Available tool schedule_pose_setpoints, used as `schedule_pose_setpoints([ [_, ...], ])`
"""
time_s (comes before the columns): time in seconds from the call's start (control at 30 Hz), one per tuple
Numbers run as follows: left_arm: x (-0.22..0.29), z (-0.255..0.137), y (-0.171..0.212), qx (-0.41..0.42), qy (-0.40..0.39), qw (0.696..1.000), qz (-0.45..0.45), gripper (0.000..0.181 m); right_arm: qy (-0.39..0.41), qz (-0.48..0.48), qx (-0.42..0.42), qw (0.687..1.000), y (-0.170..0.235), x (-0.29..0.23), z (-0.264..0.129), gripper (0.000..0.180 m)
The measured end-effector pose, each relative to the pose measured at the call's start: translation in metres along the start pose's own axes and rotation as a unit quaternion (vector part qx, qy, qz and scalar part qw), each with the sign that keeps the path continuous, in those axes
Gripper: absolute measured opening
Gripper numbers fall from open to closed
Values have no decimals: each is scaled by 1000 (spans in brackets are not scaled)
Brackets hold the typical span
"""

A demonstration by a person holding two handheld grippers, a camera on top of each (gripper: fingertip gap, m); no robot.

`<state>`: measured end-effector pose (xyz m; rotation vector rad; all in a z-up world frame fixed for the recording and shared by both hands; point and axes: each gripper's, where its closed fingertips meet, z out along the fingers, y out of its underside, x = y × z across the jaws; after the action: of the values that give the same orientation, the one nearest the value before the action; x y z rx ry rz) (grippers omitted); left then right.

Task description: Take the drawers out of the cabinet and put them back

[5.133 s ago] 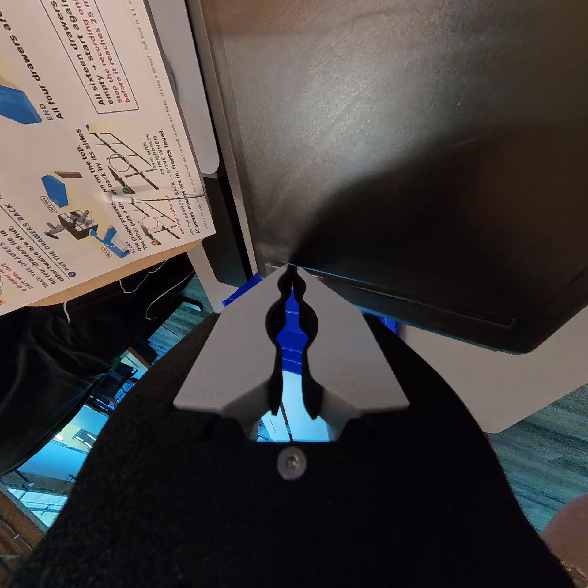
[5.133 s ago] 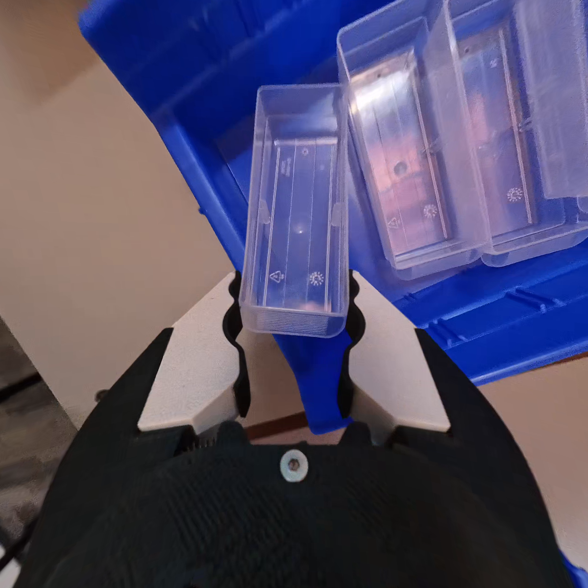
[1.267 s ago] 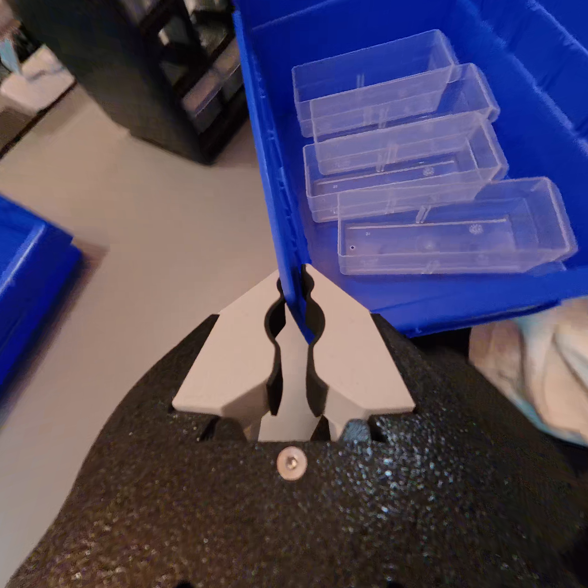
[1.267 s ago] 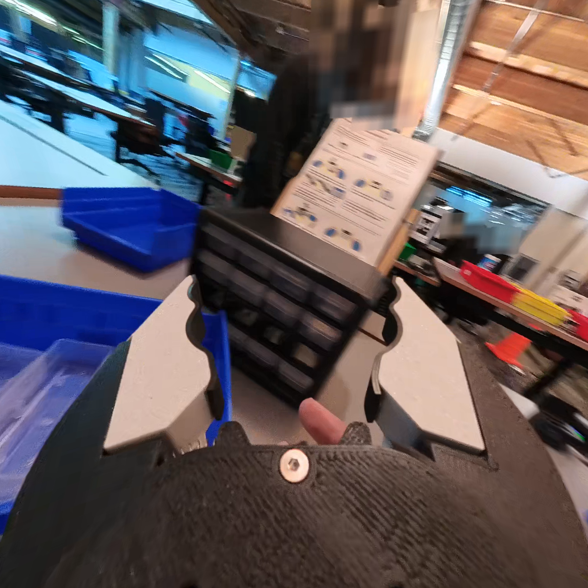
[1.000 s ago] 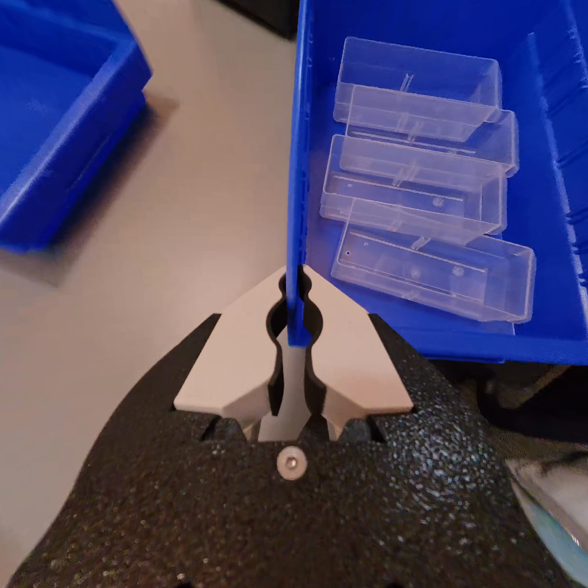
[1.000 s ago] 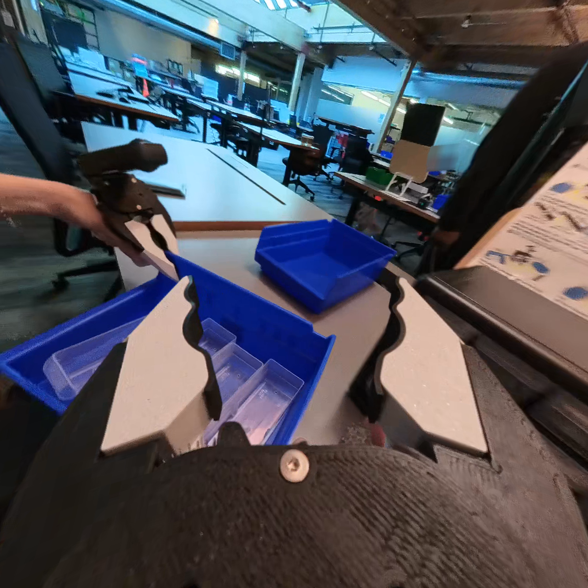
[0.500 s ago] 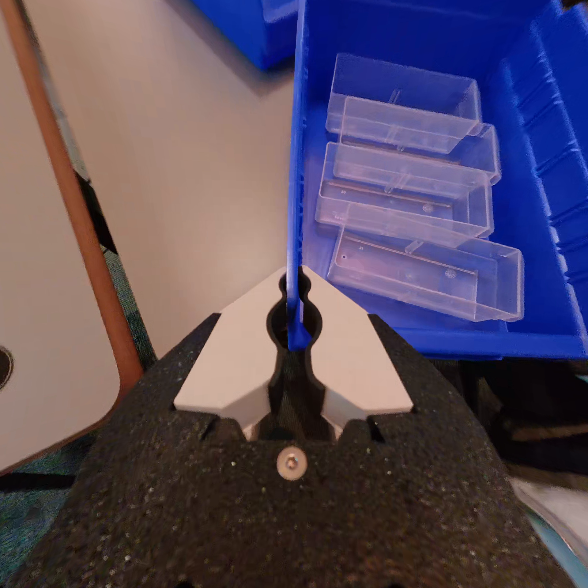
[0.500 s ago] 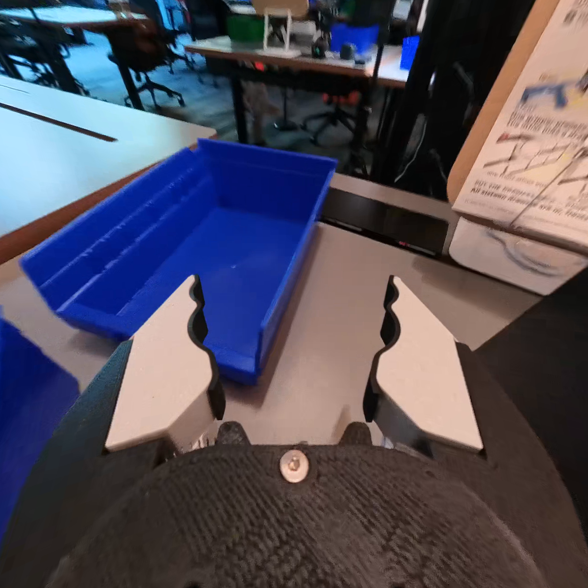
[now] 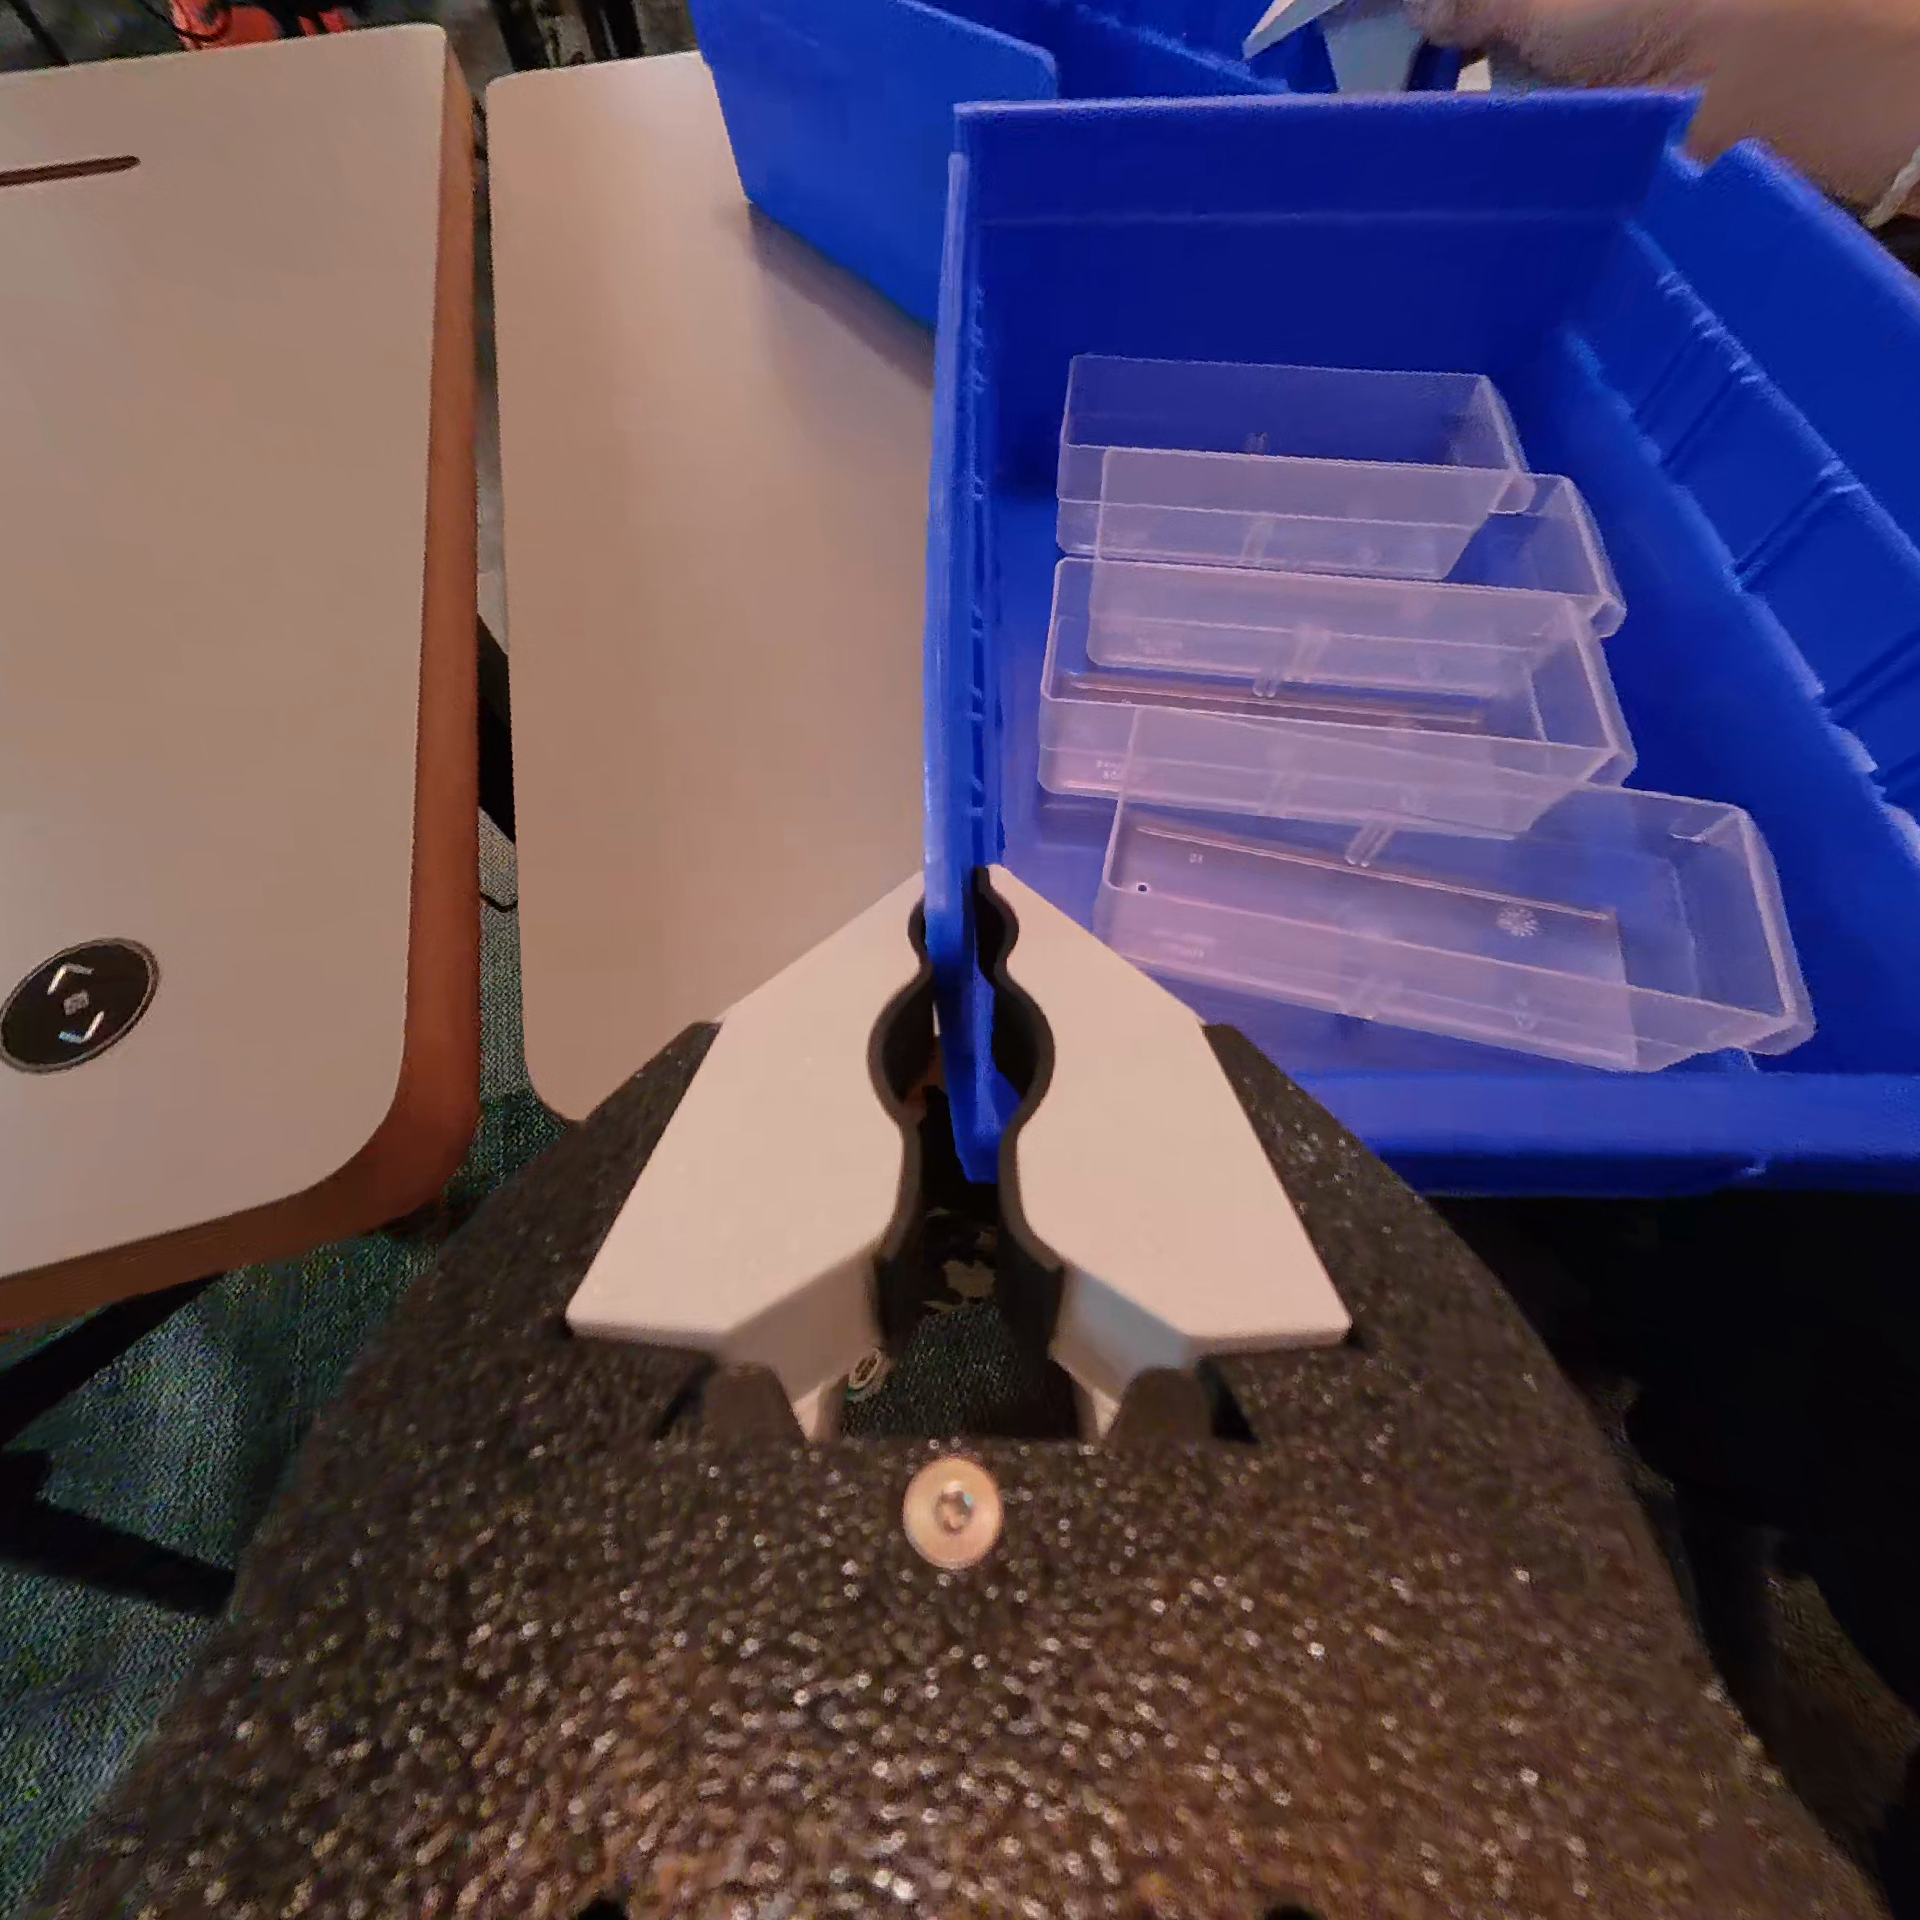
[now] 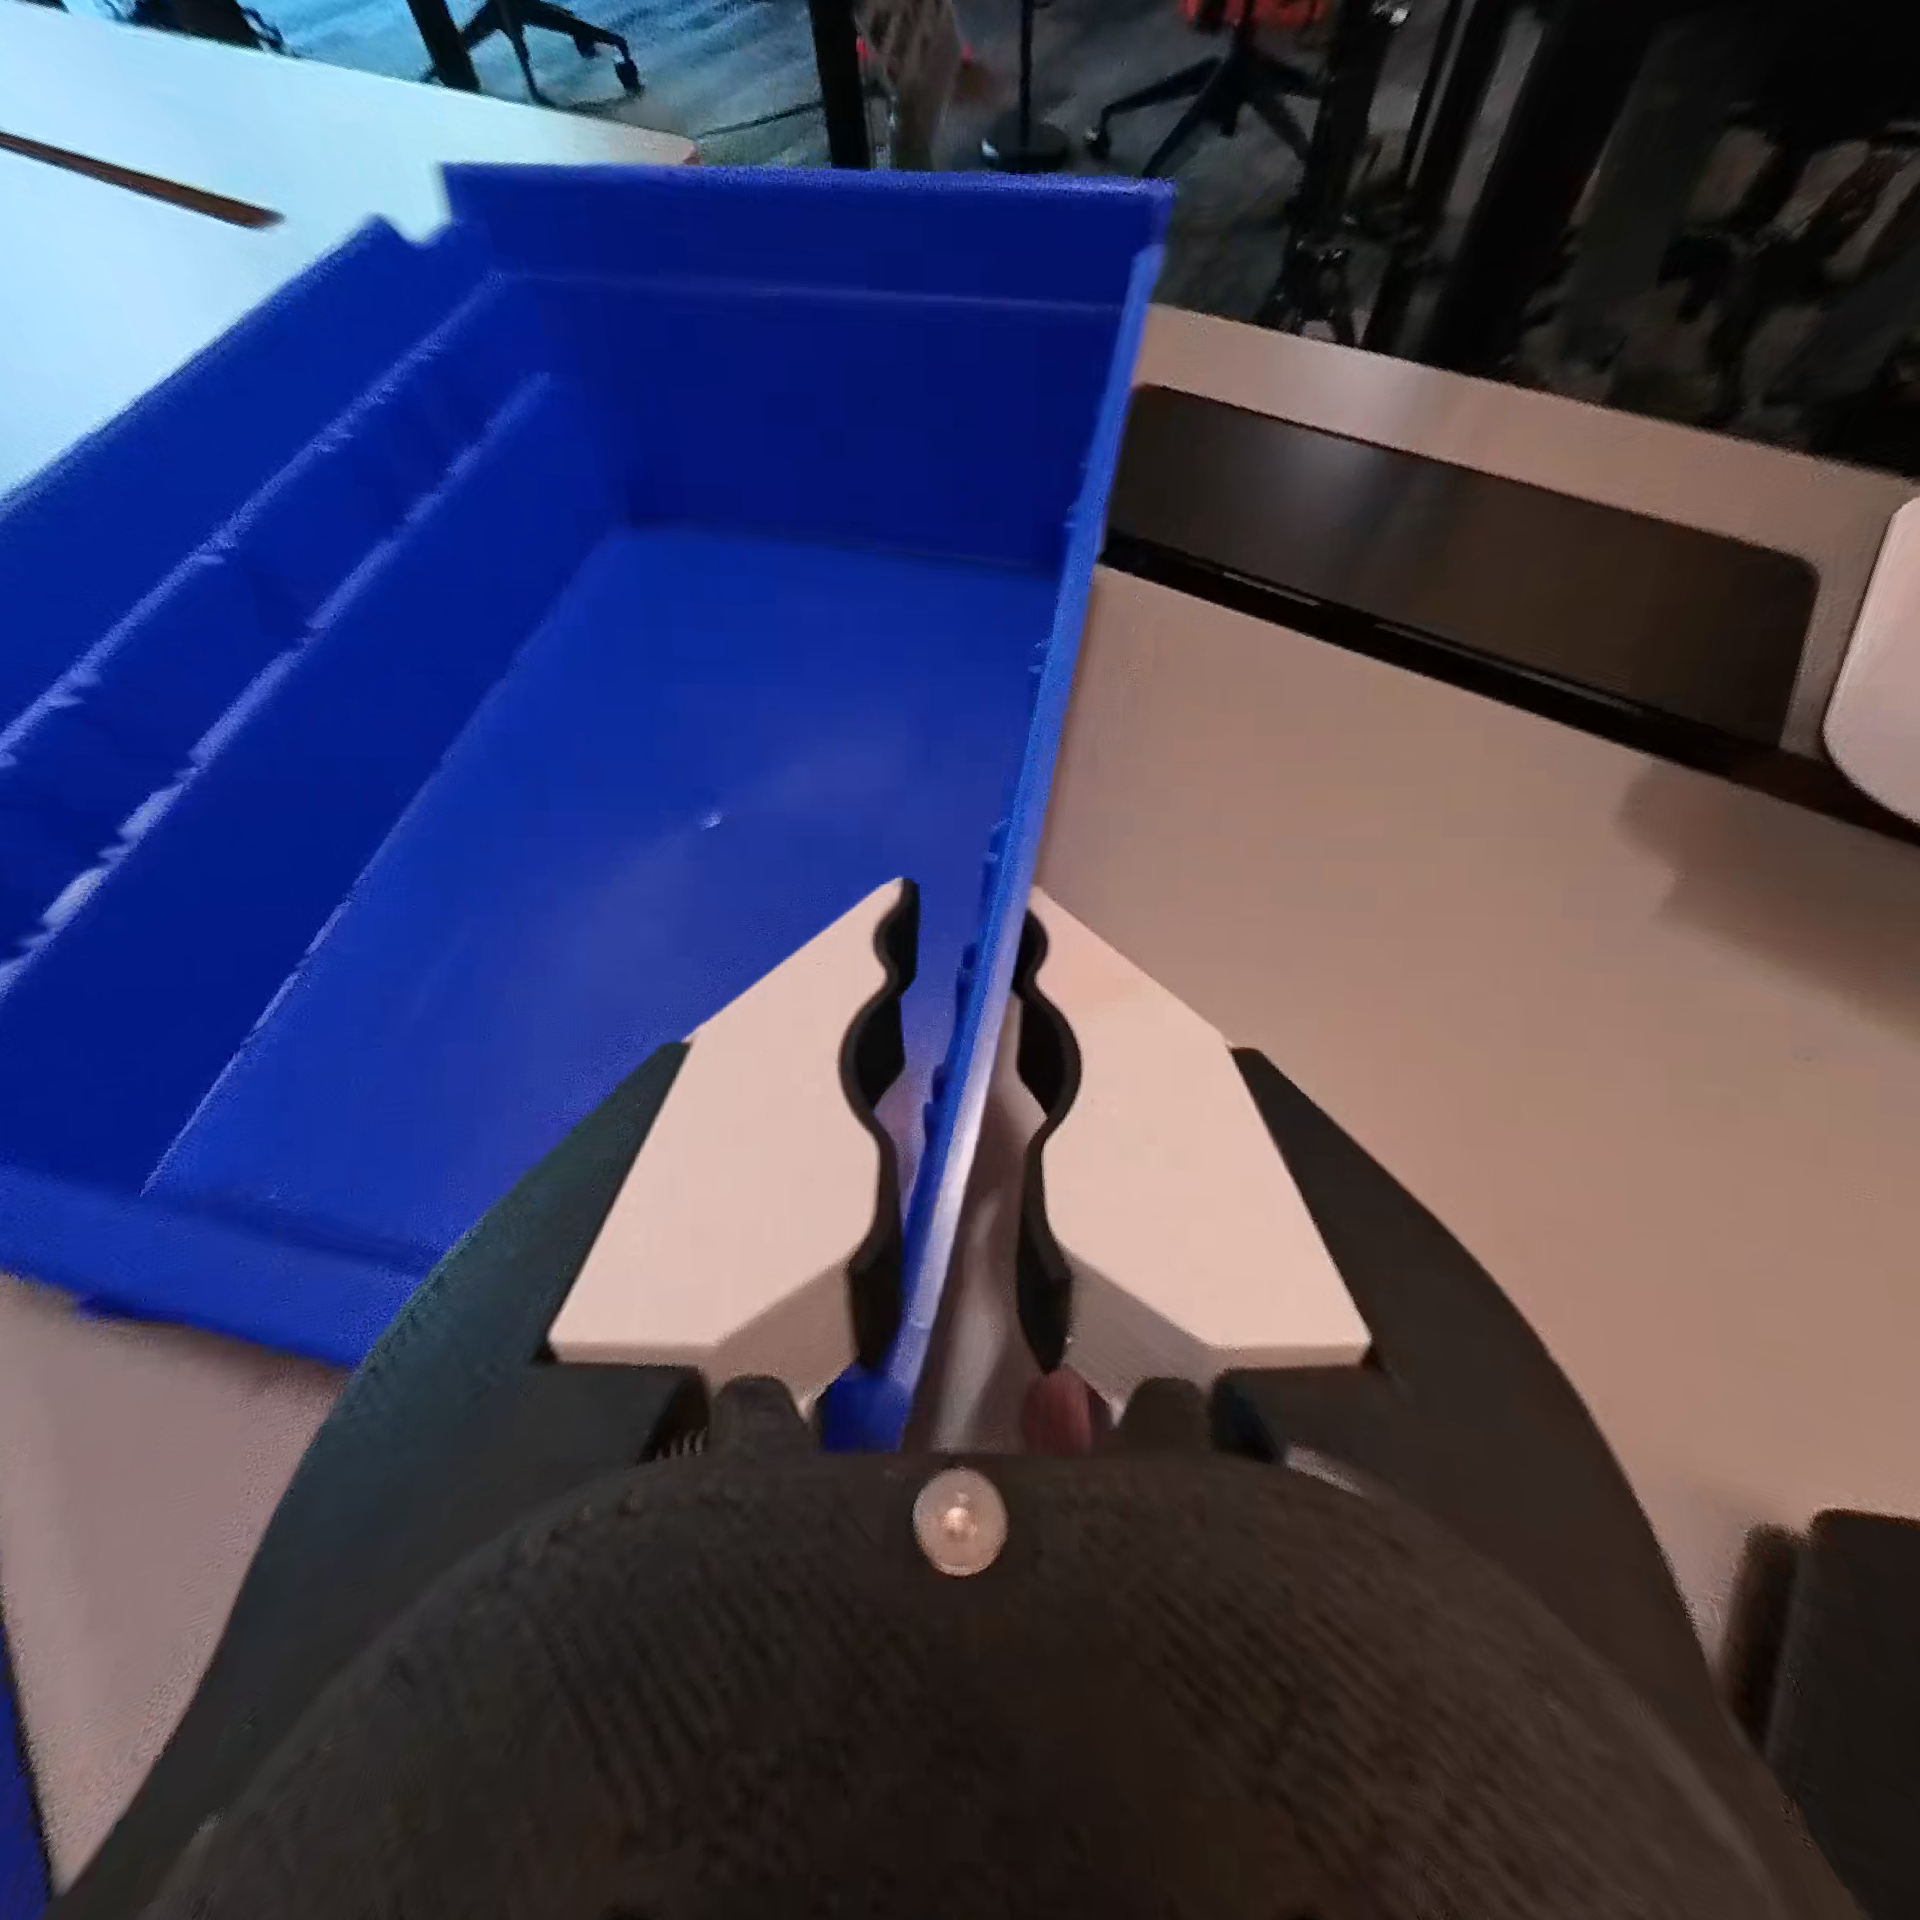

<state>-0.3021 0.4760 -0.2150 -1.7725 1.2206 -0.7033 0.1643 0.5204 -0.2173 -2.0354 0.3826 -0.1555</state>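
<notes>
My left gripper (image 9: 954, 906) is shut on the left wall of a blue bin (image 9: 951, 499). Several clear plastic drawers (image 9: 1340, 717) lie overlapping inside that bin. My right gripper (image 10: 966, 914) is closed around the right wall of a second blue bin (image 10: 1081, 582), which is empty; one finger is inside and one outside. In the left wrist view this second bin (image 9: 883, 156) stands behind the first, with the right gripper (image 9: 1340, 42) and a hand at its far side. The cabinet is out of view.
The bins stand on a grey table (image 9: 707, 499); a second table with a brown edge (image 9: 218, 540) lies to its left across a gap. A black panel (image 10: 1455, 582) and a white object (image 10: 1881, 675) sit right of the empty bin. Carpet floor (image 9: 156, 1455) shows below.
My right gripper, wide open half a second ago, has moved down over the empty bin's right wall and closed on it. My left gripper has kept its hold on the bin of drawers.
</notes>
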Motion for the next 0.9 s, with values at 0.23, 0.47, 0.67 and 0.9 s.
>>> schedule_pose_setpoints([
  [0.23,1,-11,6,4,-28,1000,3,1,-50,18,33,998,-52,-9,-25,5],
  [0.47,1,-10,5,16,-40,999,-25,1,17,-157,204,966,-193,-15,-150,4],
  [0.67,-1,11,-6,12,-77,995,-56,4,-47,-63,313,946,-254,28,-274,3],
  [0.9,9,79,-43,22,-131,988,-76,3,-49,-17,343,938,-229,161,-399,3],
])
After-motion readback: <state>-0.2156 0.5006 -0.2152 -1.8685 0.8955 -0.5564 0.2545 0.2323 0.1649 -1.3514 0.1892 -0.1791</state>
